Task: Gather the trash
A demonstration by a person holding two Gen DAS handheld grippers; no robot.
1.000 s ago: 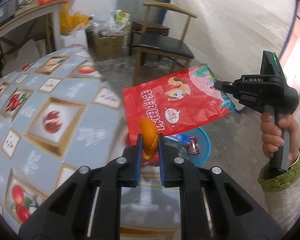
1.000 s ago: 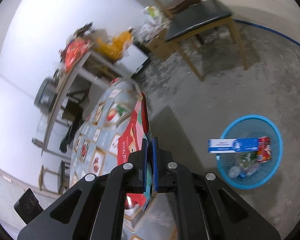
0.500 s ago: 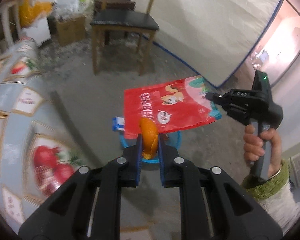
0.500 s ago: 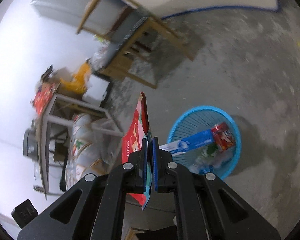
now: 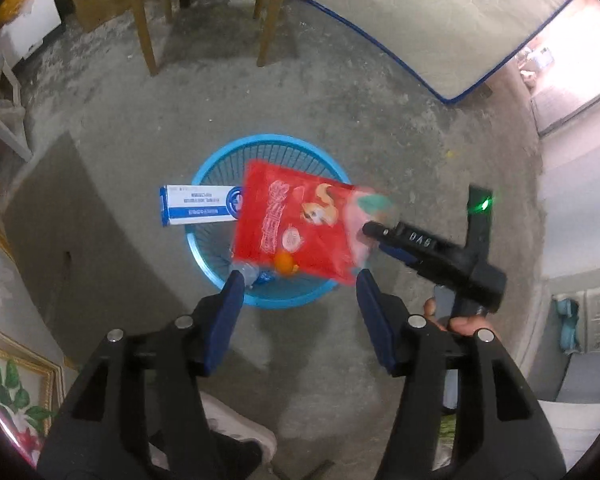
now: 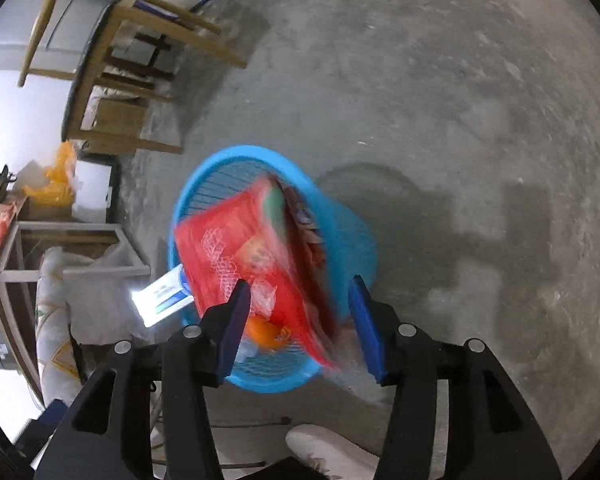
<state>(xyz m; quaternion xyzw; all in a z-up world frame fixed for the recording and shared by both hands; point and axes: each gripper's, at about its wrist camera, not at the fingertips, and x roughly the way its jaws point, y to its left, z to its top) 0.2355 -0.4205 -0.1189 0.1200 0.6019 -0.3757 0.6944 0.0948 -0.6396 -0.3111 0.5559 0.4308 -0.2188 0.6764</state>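
Two grippers just opened, red snack bag [image 5: 296, 224] and orange peel [image 5: 285, 261] beyond them, over blue basket [image 5: 220, 268]

even indoor light, with pink glare blowing out the doorway [image 5: 576, 40] at far right. the red bag [image 6: 252, 256] is smeared by motion blur, and soft dark shadows lie on the concrete floor [image 6: 440, 100]. fisheye bending curves and darkens every edge.
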